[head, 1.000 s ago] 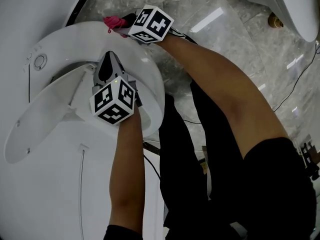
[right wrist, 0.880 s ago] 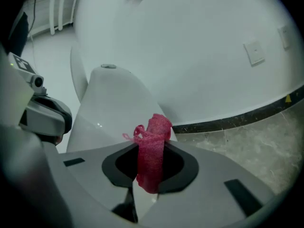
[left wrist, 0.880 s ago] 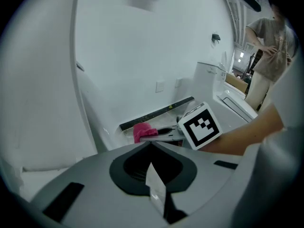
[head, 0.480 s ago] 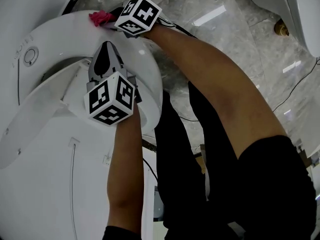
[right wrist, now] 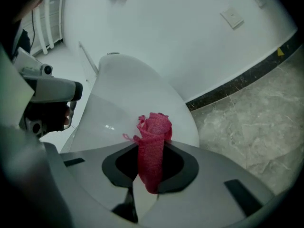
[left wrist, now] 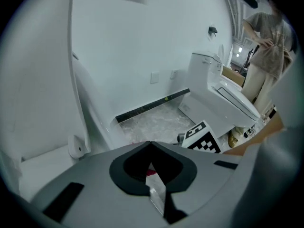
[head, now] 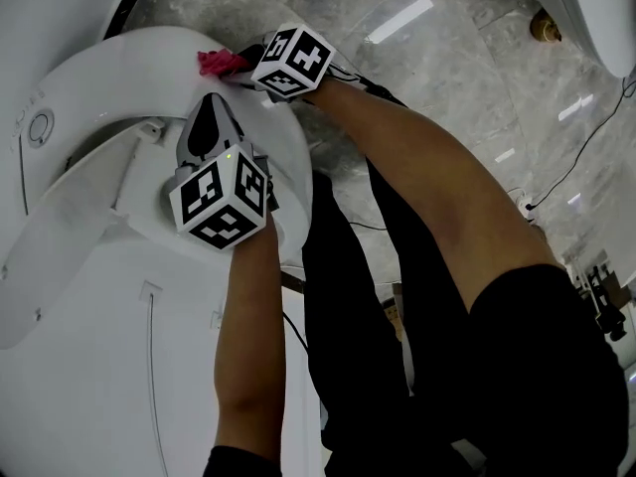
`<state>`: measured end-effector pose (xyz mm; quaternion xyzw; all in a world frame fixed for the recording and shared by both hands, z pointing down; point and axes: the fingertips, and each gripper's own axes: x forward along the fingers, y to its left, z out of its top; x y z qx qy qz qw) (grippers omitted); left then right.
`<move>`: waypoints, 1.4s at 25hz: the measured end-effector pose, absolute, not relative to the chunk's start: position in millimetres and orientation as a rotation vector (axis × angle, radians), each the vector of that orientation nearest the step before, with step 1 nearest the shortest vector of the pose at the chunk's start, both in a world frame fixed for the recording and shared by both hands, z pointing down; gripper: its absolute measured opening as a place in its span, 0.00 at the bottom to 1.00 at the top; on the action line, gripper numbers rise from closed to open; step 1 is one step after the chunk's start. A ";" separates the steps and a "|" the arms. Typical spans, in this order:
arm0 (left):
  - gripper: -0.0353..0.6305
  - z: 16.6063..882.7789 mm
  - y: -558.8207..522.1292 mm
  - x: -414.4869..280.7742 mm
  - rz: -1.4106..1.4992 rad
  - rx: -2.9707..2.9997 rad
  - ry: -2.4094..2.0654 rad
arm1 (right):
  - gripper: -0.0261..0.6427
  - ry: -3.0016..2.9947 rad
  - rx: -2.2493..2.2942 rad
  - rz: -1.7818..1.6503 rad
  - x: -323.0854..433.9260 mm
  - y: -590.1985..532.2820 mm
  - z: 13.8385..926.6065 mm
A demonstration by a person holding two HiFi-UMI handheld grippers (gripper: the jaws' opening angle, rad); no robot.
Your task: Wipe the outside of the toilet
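Observation:
The white toilet point(head: 109, 63) fills the left of the head view, its lid point(head: 60, 256) swung open to the left. My right gripper point(head: 243, 60) is shut on a pink cloth point(head: 217, 64), pressing it against the bowl's outer rim. In the right gripper view the cloth point(right wrist: 153, 141) stands up between the jaws of the right gripper point(right wrist: 152, 151), with the toilet's white side point(right wrist: 128, 94) just behind. My left gripper point(head: 206, 117) lies on the seat near the hinge, jaws together and holding nothing. The left gripper point(left wrist: 151, 145) shows its tips meeting.
A second toilet point(head: 576, 8) stands at the far right on the grey marble floor point(head: 417, 58), also seen as the toilet point(left wrist: 223, 99). A cable point(head: 586, 157) runs over the floor. A person point(left wrist: 268, 46) stands behind it. My own black-clad legs point(head: 397, 296) are beside the bowl.
The right gripper slid the pink cloth a little left along the rim, then back right. The left gripper stayed where it was on the seat.

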<state>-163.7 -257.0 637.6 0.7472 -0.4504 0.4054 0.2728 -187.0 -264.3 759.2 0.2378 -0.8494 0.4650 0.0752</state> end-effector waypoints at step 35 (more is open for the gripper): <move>0.08 659.9 -117.4 -151.1 1.442 2.205 -0.713 | 0.17 -2.345 0.895 1.742 -197.0 -29.3 795.1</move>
